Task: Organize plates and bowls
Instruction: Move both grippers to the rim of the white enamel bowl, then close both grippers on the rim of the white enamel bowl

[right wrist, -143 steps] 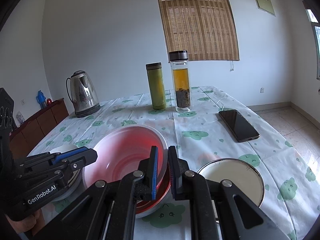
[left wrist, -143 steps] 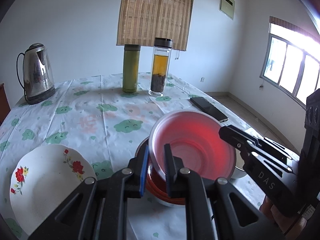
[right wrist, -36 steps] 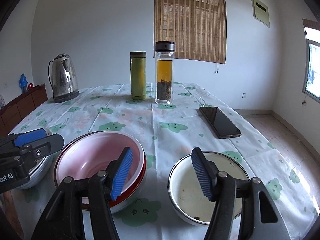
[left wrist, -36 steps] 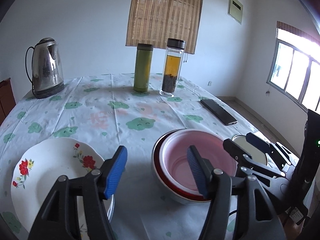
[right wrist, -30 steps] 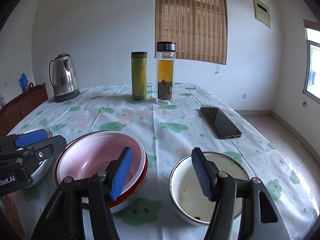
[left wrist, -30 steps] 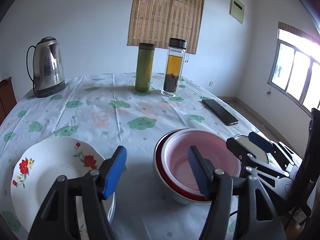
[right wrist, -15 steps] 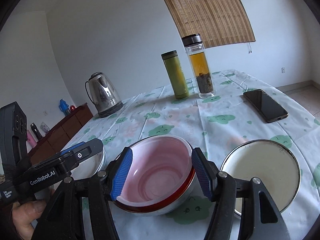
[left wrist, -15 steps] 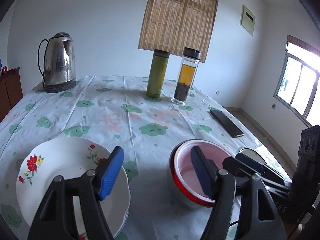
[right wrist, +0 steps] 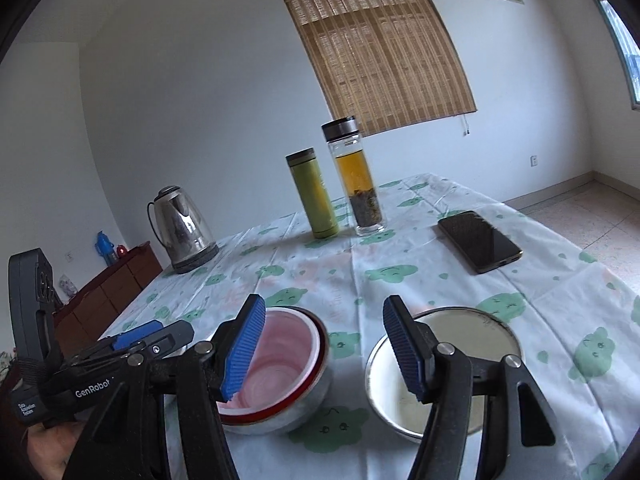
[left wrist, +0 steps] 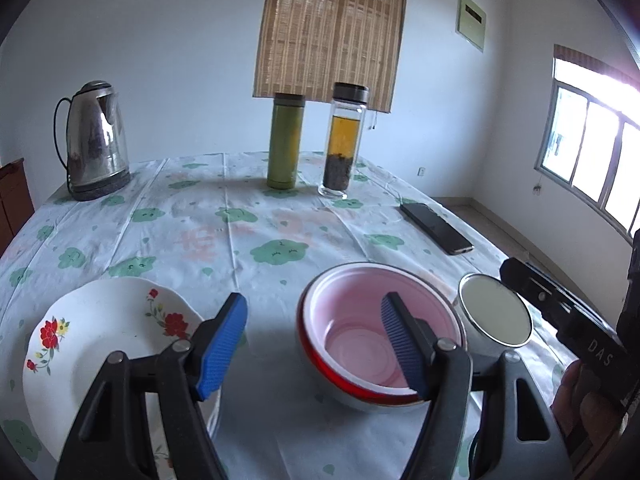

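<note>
The left gripper is hovering low in the left wrist frame with its blue fingers spread wide, holding nothing. The pink bowl is sitting nested inside a red-rimmed bowl at lower centre, partly behind the right-hand finger, and the flowered plate is lying at the lower left on the desk. A white enamel bowl is standing just beside the nested pair toward the right. In the right wrist frame the right gripper is also hanging with fingers wide apart and empty, the pink bowl showing behind its left finger and the white enamel bowl behind its right. Toward the top of both frames a kettle, a green flask and a glass tea bottle are standing, while a phone is lying at the right.
</note>
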Tool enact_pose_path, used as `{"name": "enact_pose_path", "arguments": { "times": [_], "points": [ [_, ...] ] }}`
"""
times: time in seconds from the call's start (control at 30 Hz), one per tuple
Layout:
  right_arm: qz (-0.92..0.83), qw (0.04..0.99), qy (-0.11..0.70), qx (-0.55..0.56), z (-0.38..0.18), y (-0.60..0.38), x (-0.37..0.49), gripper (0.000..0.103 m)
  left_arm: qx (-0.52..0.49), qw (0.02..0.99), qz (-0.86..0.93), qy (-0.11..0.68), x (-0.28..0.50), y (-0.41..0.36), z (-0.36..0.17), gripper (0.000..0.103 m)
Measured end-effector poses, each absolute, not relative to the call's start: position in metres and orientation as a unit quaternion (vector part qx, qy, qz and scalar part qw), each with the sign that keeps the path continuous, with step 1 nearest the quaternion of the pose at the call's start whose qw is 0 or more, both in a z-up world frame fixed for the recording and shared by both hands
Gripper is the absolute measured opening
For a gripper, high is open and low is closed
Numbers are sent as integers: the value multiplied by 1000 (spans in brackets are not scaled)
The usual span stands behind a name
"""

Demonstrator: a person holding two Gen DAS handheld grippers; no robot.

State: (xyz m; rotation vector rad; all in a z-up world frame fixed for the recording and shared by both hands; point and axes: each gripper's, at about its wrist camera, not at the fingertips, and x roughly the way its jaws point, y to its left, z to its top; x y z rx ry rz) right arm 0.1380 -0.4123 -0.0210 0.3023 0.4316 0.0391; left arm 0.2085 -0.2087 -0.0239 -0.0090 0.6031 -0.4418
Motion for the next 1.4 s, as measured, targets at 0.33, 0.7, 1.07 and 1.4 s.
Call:
{"name": "enact_pose_path", "arguments": {
  "times": [0.33, 0.7, 1.07, 1.4],
  "points": [
    [-55, 963, 250, 87, -23, -454, 121, 36, 34, 907, -289, 303, 180, -267, -9, 45],
    [-58, 935, 342, 76, -53, -486, 143, 26, 63, 887, -311, 336, 180, -323, -21, 25],
    [-52, 931, 354, 78, -59, -492, 143, 8, 82, 870, -321, 365, 187, -349, -39, 25],
    [-63, 933, 347, 67, -55, -494, 139, 8, 87, 862, -333, 373, 188, -362, -47, 15]
  ]
}}
